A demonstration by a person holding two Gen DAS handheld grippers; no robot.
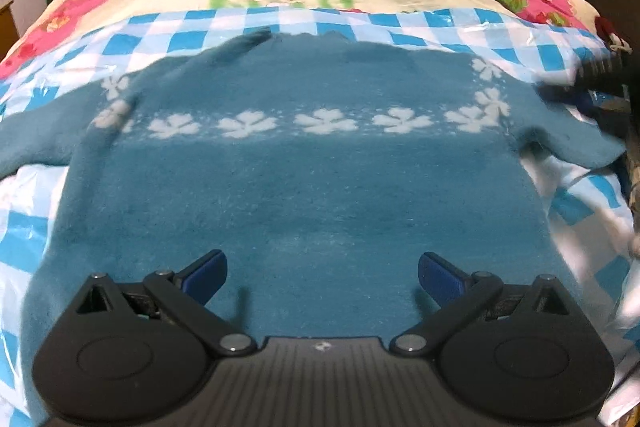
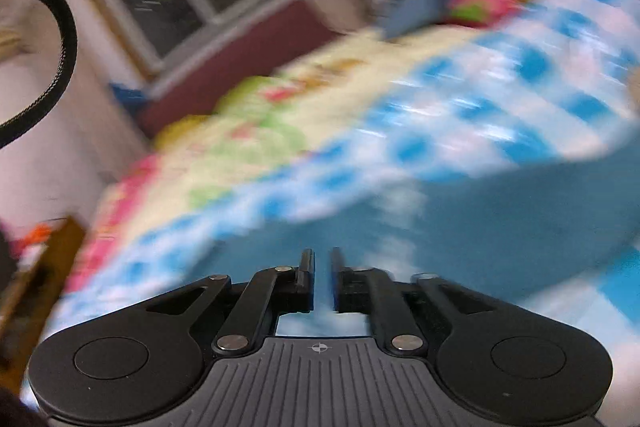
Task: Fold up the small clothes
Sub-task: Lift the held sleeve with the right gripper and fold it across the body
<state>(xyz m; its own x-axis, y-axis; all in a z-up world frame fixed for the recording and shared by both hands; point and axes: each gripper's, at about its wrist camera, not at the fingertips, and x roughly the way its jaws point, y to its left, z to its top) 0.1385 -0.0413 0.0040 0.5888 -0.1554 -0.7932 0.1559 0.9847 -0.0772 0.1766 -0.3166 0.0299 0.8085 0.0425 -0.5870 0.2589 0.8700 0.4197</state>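
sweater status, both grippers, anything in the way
Left gripper open, hovering over teal sweater. Right gripper nearly shut, view blurred, no cloth visibly pinched. Sweater flat on checkered sheet, nothing on it.

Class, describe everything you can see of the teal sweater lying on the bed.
The teal sweater looks fuzzy, like fleece or knit, with a band of white flowers across the chest and onto both sleeves. It lies spread flat on a blue-and-white checked sheet, sleeves out to either side, not yet folded. The far edge is slightly rumpled.
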